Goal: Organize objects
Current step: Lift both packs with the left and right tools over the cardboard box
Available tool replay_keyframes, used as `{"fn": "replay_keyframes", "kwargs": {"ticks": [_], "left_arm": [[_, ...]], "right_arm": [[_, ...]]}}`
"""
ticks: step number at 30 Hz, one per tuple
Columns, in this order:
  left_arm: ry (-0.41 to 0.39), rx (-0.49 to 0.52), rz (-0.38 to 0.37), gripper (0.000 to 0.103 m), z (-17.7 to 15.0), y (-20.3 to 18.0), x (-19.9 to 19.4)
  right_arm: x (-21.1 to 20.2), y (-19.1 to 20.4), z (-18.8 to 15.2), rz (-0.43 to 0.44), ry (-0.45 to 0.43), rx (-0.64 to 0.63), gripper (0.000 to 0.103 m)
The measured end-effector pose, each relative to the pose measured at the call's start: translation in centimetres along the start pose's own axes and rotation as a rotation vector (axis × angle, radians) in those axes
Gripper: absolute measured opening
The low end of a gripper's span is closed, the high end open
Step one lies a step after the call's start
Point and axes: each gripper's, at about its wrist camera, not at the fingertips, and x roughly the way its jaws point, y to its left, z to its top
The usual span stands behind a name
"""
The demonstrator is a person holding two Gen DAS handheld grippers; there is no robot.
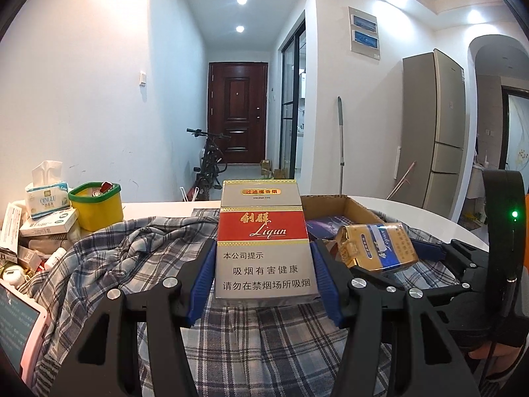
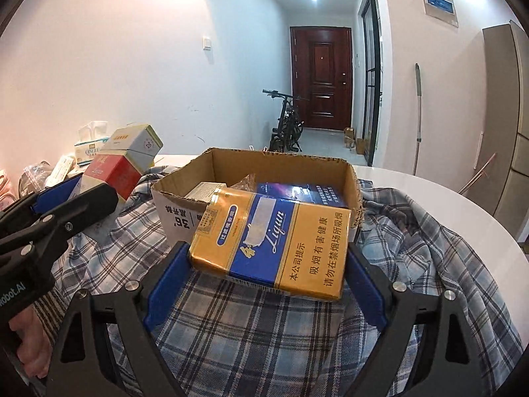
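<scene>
My left gripper (image 1: 263, 251) is shut on a red and grey Liqun cigarette pack (image 1: 263, 228), held upright above the plaid shirt (image 1: 264, 337). In the right wrist view this pack (image 2: 112, 168) and the left gripper (image 2: 92, 185) sit left of the cardboard box (image 2: 281, 162). My right gripper (image 2: 266, 254) holds a gold and blue Liqun pack (image 2: 274, 241) flat between its blue pads, just in front of the box's near wall. The left wrist view shows that pack (image 1: 377, 244) in the right gripper (image 1: 386, 259), beside the box (image 1: 330, 201).
A dark blue pack (image 2: 307, 192) and other items lie inside the box. On the white round table (image 2: 463, 205) a yellow tub (image 1: 97, 208), a tissue pack (image 1: 46, 195) and stacked small boxes (image 1: 49, 226) crowd the left. A pink-edged screen (image 1: 20, 324) sits at the near left.
</scene>
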Motion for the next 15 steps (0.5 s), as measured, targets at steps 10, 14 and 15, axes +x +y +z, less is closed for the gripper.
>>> {"fn": "replay_keyframes", "kwargs": {"ticks": [10,14,15], "left_arm": [[-0.01,-0.006,-0.003,0.059,0.1,-0.1,-0.3],[-0.025,-0.026,-0.01,0.059,0.3,0.1,-0.8],[-0.034,-0.029,-0.008,0.059,0.4,0.1,-0.9]], "right_arm": [[-0.8,0.0,-0.2,-0.003,-0.016,0.002,0.09],[-1.6,0.2,0.0,-0.009,-0.049,-0.012,0.09],[-1.8,0.3,0.1,-0.013,-0.059,-0.018,0.09]]}}
